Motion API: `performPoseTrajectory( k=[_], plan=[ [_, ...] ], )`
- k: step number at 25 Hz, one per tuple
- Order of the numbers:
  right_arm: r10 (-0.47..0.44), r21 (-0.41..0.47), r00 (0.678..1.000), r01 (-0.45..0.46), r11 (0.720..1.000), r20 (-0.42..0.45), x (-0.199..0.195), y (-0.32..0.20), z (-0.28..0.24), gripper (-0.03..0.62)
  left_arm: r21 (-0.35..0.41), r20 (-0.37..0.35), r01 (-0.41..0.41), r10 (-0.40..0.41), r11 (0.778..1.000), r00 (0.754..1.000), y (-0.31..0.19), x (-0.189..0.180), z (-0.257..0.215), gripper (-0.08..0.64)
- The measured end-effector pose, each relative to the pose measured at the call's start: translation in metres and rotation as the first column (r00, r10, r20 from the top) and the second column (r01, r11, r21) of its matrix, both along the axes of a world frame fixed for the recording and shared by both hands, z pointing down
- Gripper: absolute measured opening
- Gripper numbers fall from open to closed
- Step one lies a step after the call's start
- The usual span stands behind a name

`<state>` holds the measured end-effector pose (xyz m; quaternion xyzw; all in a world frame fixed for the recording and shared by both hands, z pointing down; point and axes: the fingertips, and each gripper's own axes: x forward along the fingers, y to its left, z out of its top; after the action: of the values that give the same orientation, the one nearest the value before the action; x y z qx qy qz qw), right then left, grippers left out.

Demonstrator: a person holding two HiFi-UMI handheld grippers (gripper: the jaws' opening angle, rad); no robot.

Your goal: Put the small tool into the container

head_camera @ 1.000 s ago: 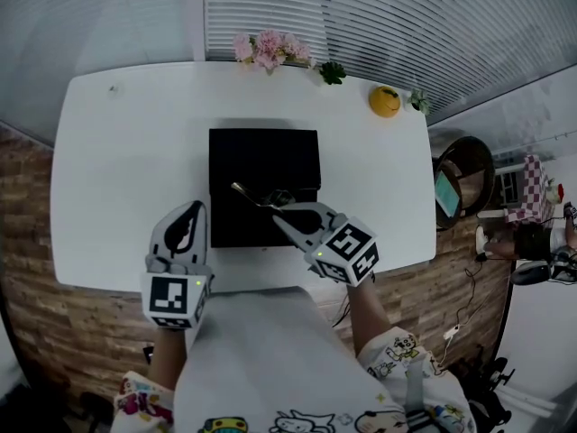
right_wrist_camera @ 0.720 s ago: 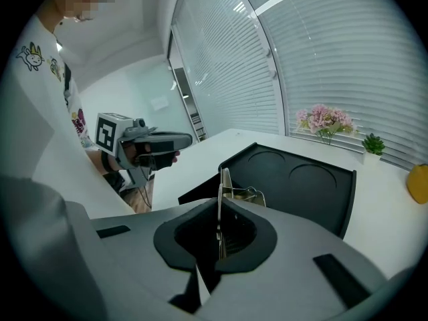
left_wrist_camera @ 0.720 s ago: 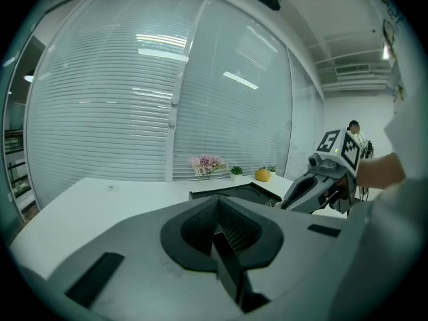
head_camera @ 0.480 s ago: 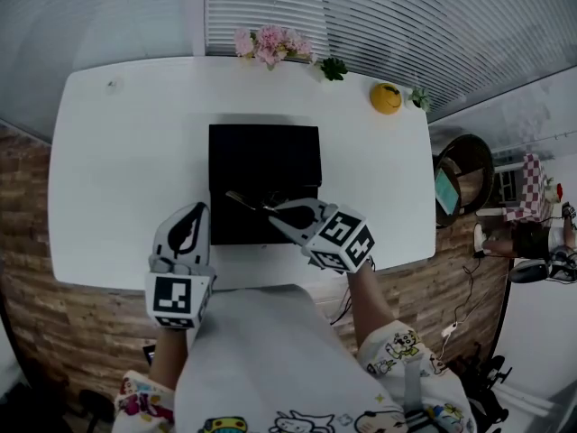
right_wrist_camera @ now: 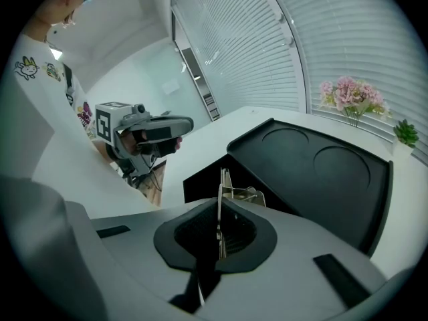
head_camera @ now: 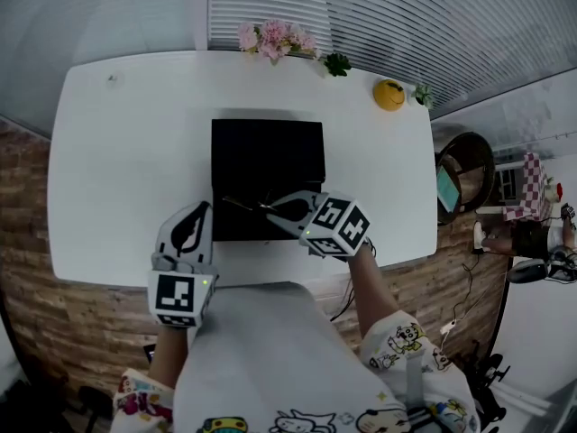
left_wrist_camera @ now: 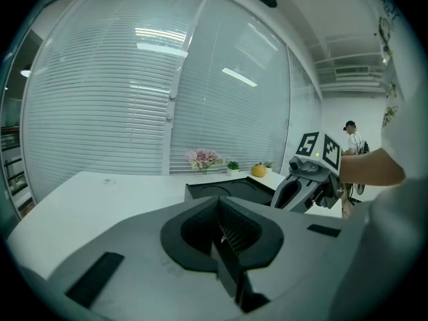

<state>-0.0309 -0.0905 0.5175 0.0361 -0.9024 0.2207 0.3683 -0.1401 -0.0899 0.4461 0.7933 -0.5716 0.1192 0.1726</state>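
A black, shallow container [head_camera: 267,156] lies in the middle of the white table [head_camera: 126,152]. My right gripper [head_camera: 273,208] is shut on a slim metal tool [head_camera: 242,204], which sticks out leftward over the container's near part. In the right gripper view the tool [right_wrist_camera: 221,191] stands on edge between the closed pads of the right gripper [right_wrist_camera: 219,214], with the container [right_wrist_camera: 314,172] just beyond. My left gripper [head_camera: 193,209] hovers at the container's near left corner, shut and empty; its own view shows the left gripper [left_wrist_camera: 224,236] with nothing in it.
Along the table's far edge stand pink flowers [head_camera: 270,36], a small green plant [head_camera: 337,62] and a yellow fruit [head_camera: 389,94]. A round dark stool [head_camera: 464,174] is off the table's right end. Window blinds run behind the table.
My right gripper has swung to point more leftward and the tool has come down nearer the container's front edge. The left gripper has stayed where it was.
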Motion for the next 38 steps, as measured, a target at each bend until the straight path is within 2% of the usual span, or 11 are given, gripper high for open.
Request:
performPoseTrajectory(
  k=[14,29,38],
  plan=[
    [-0.082,-0.087,0.996,0.077,0.993,-0.048,-0.002,0.006,0.018,0.002,-0.024,0.006,-0.004,0.004,1.0,1.0,0.007,0.001,0.008,0.005],
    [-0.095,-0.133,0.993,0.086,0.987,-0.067,-0.003,0.006,0.03,0.003,-0.036,0.001,0.006,-0.006,0.999,1.0,0.011,-0.002,0.014,0.006],
    [-0.082,-0.12,0.993,0.071,0.99,-0.085,-0.003,0.003,0.034,0.003,-0.043,-0.001,0.01,-0.01,0.999,1.0,0.012,-0.005,0.019,0.006]
  ],
)
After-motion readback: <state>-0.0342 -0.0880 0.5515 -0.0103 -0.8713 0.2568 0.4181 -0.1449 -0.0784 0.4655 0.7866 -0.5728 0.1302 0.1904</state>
